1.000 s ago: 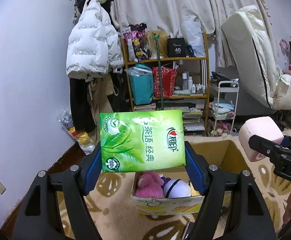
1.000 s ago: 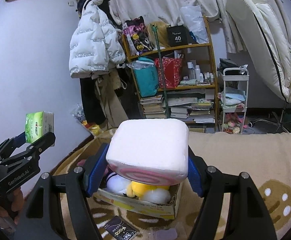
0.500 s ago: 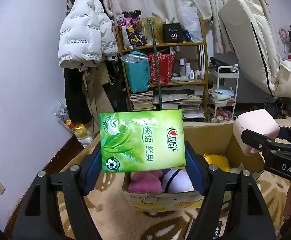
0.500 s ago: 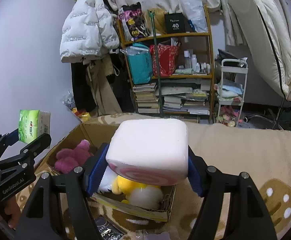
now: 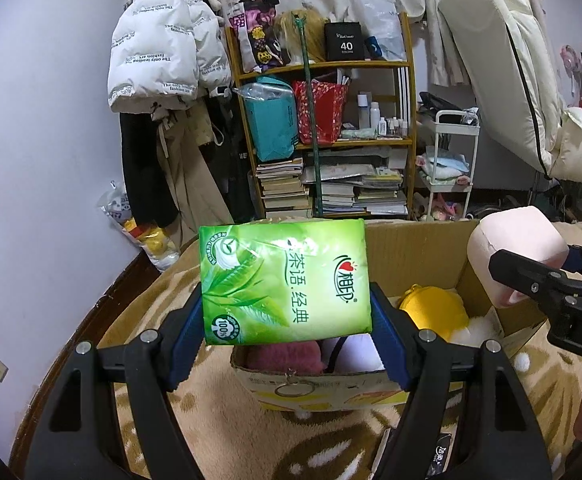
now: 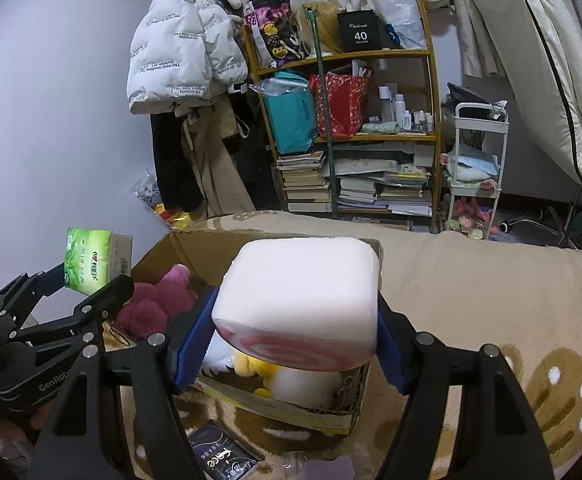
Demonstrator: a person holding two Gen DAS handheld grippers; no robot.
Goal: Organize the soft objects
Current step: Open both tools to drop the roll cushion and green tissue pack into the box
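Note:
My left gripper (image 5: pixel 287 328) is shut on a green tissue pack (image 5: pixel 285 282) and holds it above the near left edge of an open cardboard box (image 5: pixel 411 248). My right gripper (image 6: pixel 295 340) is shut on a pink-and-white swirl cushion (image 6: pixel 299 292) above the same box (image 6: pixel 179 248). The box holds a dark pink plush (image 6: pixel 155 304), a yellow plush (image 5: pixel 431 308) and white plush toys (image 5: pixel 355 354). The right gripper with the cushion (image 5: pixel 515 248) shows at the right of the left wrist view; the left gripper with the tissue pack (image 6: pixel 91 264) shows at the left of the right wrist view.
The box stands on a beige patterned carpet (image 6: pixel 491 300). A dark packet (image 6: pixel 219 456) lies on the carpet in front of the box. A cluttered wooden shelf (image 5: pixel 331 140), hanging coats (image 5: pixel 163 60) and a white trolley (image 5: pixel 451 168) stand behind. A white recliner (image 5: pixel 511 80) is at the right.
Both grippers have moved forward and lower toward the box, keeping their objects. The box now looks larger and closer, and its contents show more.

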